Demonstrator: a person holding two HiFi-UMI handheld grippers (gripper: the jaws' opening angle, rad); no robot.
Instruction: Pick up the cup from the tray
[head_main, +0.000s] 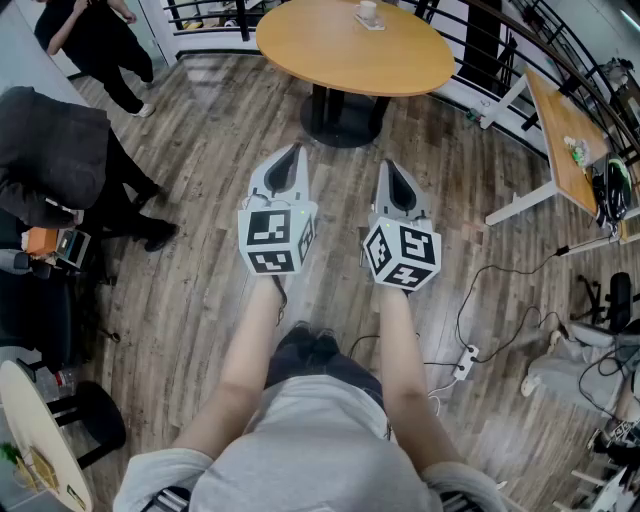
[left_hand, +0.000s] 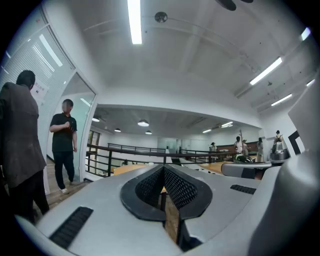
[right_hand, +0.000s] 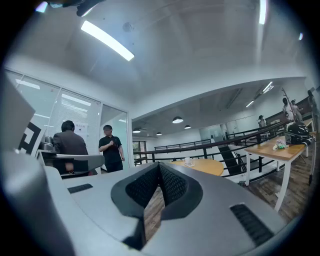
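A small white cup (head_main: 367, 10) stands on a little tray (head_main: 374, 23) at the far side of a round wooden table (head_main: 340, 55); in the right gripper view the cup (right_hand: 188, 161) shows far off on that table (right_hand: 202, 166). Both grippers are held level and side by side over the wooden floor, well short of the table. The left gripper (head_main: 292, 152) has its jaws together with nothing between them, and its own view (left_hand: 163, 170) shows the same. The right gripper (head_main: 391, 166) is likewise shut and empty (right_hand: 159, 167).
Two people stand at the left, one in black (head_main: 95, 40) and one in a dark jacket (head_main: 50, 150). A rectangular desk (head_main: 560, 135) stands at the right. A power strip (head_main: 465, 360) and cables lie on the floor. A black railing (head_main: 500, 50) runs behind the table.
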